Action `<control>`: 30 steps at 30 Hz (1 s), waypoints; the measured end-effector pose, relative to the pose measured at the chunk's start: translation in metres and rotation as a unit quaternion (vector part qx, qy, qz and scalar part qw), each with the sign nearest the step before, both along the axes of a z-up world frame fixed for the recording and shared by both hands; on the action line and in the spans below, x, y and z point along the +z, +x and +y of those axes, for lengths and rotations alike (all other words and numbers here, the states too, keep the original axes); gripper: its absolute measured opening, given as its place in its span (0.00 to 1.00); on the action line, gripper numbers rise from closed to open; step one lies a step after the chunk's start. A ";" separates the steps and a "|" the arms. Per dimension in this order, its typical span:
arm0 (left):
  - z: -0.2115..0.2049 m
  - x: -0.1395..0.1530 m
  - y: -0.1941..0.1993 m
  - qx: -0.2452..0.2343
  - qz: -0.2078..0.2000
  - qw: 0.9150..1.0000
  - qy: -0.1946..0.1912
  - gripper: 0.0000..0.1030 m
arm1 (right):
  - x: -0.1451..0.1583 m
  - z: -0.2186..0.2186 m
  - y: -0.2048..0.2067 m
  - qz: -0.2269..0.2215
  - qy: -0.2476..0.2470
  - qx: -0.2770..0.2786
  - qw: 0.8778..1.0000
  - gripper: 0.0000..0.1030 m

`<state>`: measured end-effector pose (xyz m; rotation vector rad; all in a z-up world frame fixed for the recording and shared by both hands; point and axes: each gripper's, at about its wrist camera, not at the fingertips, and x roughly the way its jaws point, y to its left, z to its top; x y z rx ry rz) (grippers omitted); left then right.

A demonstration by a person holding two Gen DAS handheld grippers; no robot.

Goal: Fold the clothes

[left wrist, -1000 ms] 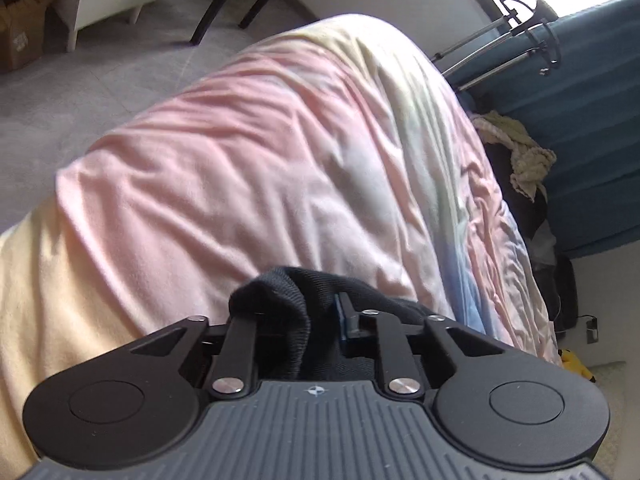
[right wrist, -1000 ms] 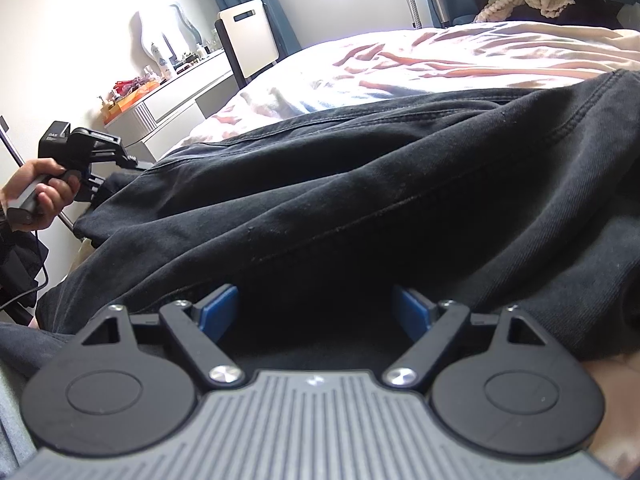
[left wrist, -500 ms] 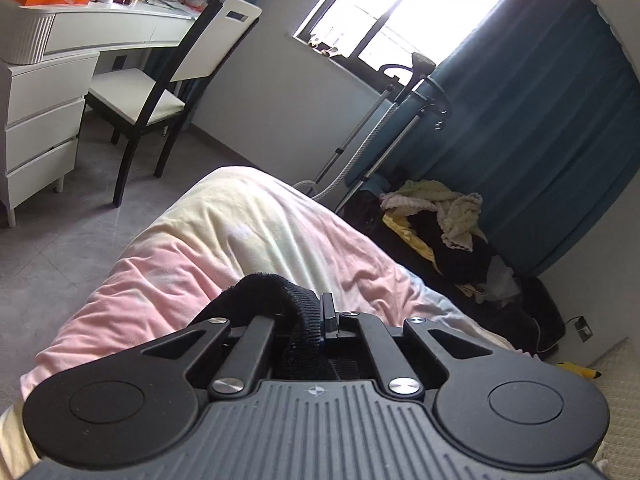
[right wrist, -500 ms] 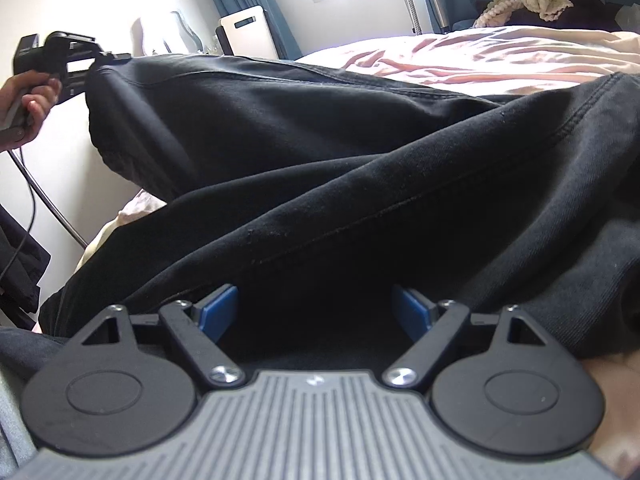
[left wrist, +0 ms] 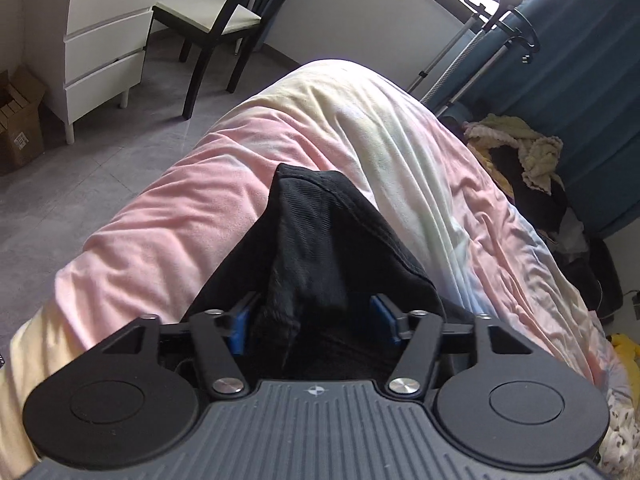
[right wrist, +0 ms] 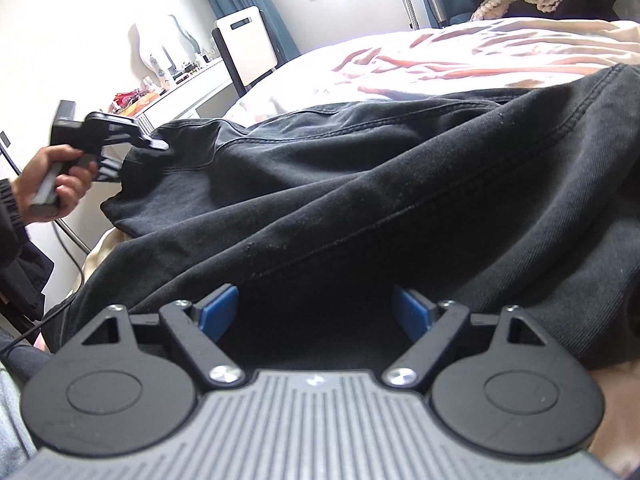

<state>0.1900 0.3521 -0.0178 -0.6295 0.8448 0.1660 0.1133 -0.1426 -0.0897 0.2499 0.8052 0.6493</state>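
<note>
A black garment (right wrist: pixel 380 184) lies spread across the bed. In the left wrist view its folded corner (left wrist: pixel 316 240) rests on the pink sheet between my left gripper's (left wrist: pixel 314 322) blue pads, which stand wide apart; the left gripper is open. It also shows in the right wrist view (right wrist: pixel 120 136) at the garment's far left edge, held by a hand. My right gripper (right wrist: pixel 316 312) is open, pads wide apart, with black cloth lying between and in front of them.
The bed (left wrist: pixel 180 216) has a pink, yellow and white sheet. A white drawer unit (left wrist: pixel 96 48) and a chair (left wrist: pixel 216 20) stand on the grey floor to the left. A clothes pile (left wrist: pixel 520 148) and blue curtain (left wrist: pixel 592 80) are at the right.
My left gripper lifted the garment's corner, carried it over, lowered it onto the bed and opened. The right gripper has stayed open in place.
</note>
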 end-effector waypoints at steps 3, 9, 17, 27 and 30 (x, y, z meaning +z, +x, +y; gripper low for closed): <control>-0.008 0.022 -0.032 -0.015 0.006 1.000 -0.002 0.77 | 0.004 -0.003 0.001 0.004 0.006 -0.005 1.000 0.82; -0.024 0.057 -0.134 -0.036 0.007 0.999 -0.016 0.87 | 0.015 -0.012 -0.009 0.003 0.005 -0.019 1.000 0.82; -0.008 0.003 -0.225 0.004 0.086 0.996 -0.034 0.87 | 0.033 -0.028 -0.031 -0.020 0.007 -0.029 0.999 0.82; 0.007 -0.047 -0.242 -0.019 0.106 0.986 -0.131 0.52 | 0.046 -0.063 -0.056 -0.027 0.020 -0.087 0.996 0.82; 0.006 -0.043 -0.246 -0.018 0.102 0.988 -0.114 0.42 | 0.046 -0.066 -0.056 -0.029 0.013 -0.101 0.994 0.82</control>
